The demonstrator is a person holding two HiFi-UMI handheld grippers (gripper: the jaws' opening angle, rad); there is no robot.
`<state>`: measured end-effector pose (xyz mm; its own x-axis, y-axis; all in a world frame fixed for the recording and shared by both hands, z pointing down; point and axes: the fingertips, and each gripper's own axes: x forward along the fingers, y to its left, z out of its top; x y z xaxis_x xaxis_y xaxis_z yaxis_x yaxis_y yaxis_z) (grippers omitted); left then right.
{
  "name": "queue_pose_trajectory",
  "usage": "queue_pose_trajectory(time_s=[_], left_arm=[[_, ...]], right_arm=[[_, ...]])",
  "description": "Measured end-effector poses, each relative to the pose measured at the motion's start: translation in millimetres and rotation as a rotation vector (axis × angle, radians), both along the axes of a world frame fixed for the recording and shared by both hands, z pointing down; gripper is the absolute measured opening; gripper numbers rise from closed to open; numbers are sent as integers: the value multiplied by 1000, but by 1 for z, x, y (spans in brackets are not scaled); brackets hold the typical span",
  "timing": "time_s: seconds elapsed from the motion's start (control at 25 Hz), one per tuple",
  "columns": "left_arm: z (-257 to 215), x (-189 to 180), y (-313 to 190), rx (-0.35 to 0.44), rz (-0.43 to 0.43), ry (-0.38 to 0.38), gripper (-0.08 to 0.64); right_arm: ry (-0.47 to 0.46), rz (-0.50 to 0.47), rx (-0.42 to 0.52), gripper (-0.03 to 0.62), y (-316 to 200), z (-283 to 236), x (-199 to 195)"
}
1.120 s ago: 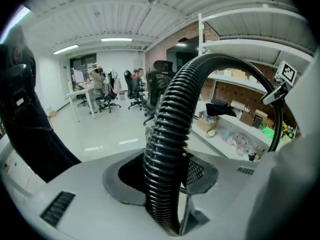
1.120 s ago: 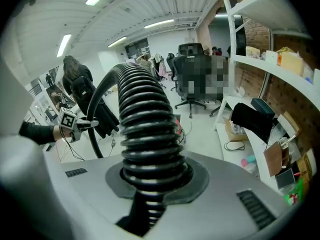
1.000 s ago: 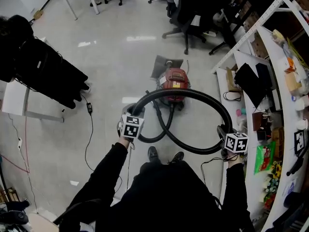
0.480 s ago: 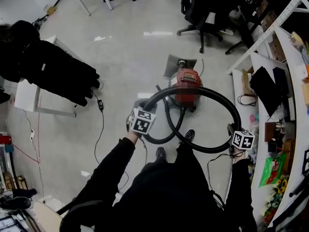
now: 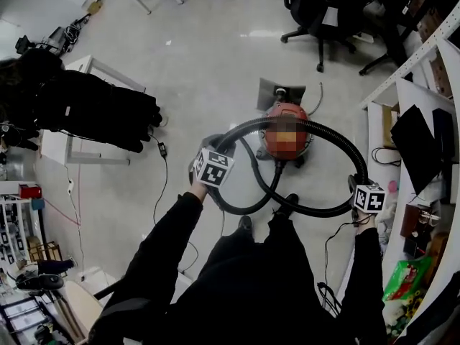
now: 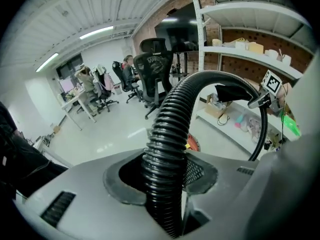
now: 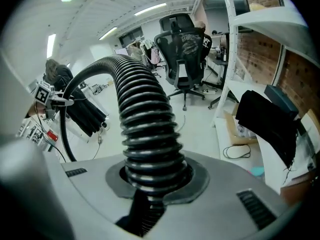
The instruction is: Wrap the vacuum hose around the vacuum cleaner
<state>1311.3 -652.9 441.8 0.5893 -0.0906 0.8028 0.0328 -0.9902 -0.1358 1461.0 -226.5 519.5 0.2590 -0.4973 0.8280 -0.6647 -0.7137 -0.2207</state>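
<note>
The red vacuum cleaner [image 5: 286, 131] stands on the floor just ahead of the person's feet. Its black ribbed hose [image 5: 316, 129] arches over the body between both grippers, and more of it lies looped on the floor [image 5: 248, 203] in front of the shoes. My left gripper [image 5: 215, 157] is shut on the hose [image 6: 167, 149] at the arch's left end. My right gripper [image 5: 363, 191] is shut on the hose [image 7: 145, 134] at the arch's right end. In the left gripper view the hose curves away to the right gripper's marker cube [image 6: 270, 82].
White shelving [image 5: 424, 121] with boxes and black items runs along the right. Office chairs [image 5: 323, 6] stand at the back. Black coats [image 5: 86, 110] lie over a white table at left, with a cable [image 5: 162, 171] on the floor. The vacuum's grey floor head [image 5: 280, 92] lies behind it.
The person has stepped closer to the vacuum. The held hose arch has moved forward and now spans over the red body. Both grippers keep their hold.
</note>
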Motion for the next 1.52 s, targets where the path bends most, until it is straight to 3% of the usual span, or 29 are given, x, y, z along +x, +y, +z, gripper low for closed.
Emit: queue_pose_trajectory(time_s=[0.4,0.68,1.2,1.52], left_arm=[[22,92,-18,126,58,-73,173],[58,138,-54,188,111,-92,173],[188,226,-120,149,240,-140,173],[275,253,-127,163,291,-198,173]], right_arm=[[-30,-26,-15,89,-10,30,87],[-45,-59,-49,89,-36,57,120],[-67,11,-196,89,-77,133,156],[-111,3,-218,89,-82,232,183]])
